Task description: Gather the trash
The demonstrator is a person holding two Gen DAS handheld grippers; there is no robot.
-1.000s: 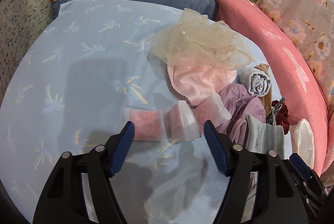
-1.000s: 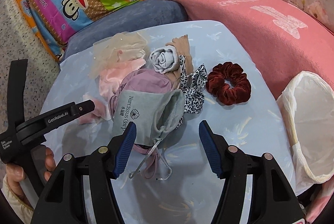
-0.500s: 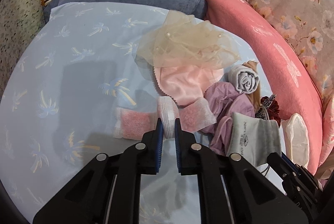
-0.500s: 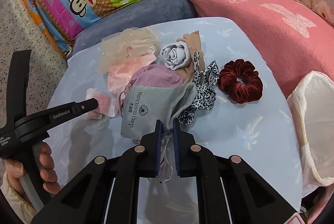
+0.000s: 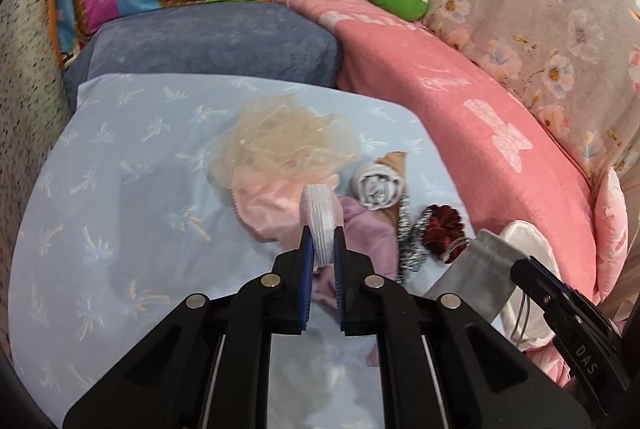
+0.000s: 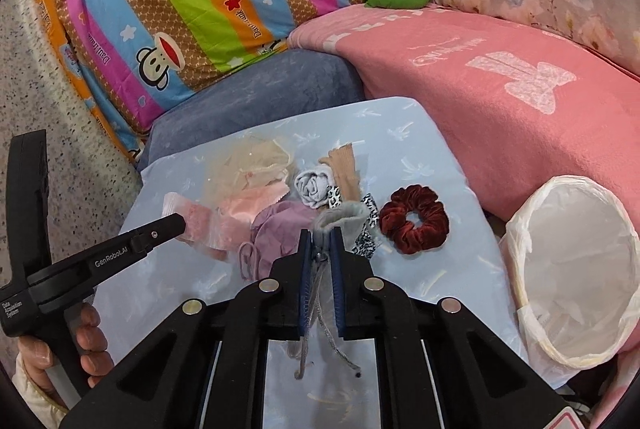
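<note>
My left gripper (image 5: 322,234) is shut on a clear packet with pink filling (image 5: 318,209), which hangs off the blue tablecloth (image 5: 120,189). In the right wrist view the same packet (image 6: 196,225) dangles from that gripper's tip at the left. My right gripper (image 6: 320,235) is shut on the top of a grey drawstring pouch (image 6: 340,215); its cords trail down between the fingers. In the left wrist view the pouch (image 5: 480,269) hangs at the lower right. A white-lined bin (image 6: 576,269) stands open at the table's right edge.
On the cloth lie a dark red scrunchie (image 6: 412,223), a purple cloth (image 6: 280,229), a rolled grey sock (image 6: 314,187), a pink cloth (image 6: 248,207), beige tulle (image 6: 248,165) and a leopard-print bow (image 6: 366,233). A pink blanket (image 6: 500,101) and cushions ring the table.
Both grippers went from open to shut, the left on the pink packet and the right on the grey pouch. Both then rose, lifting the items off the table.
</note>
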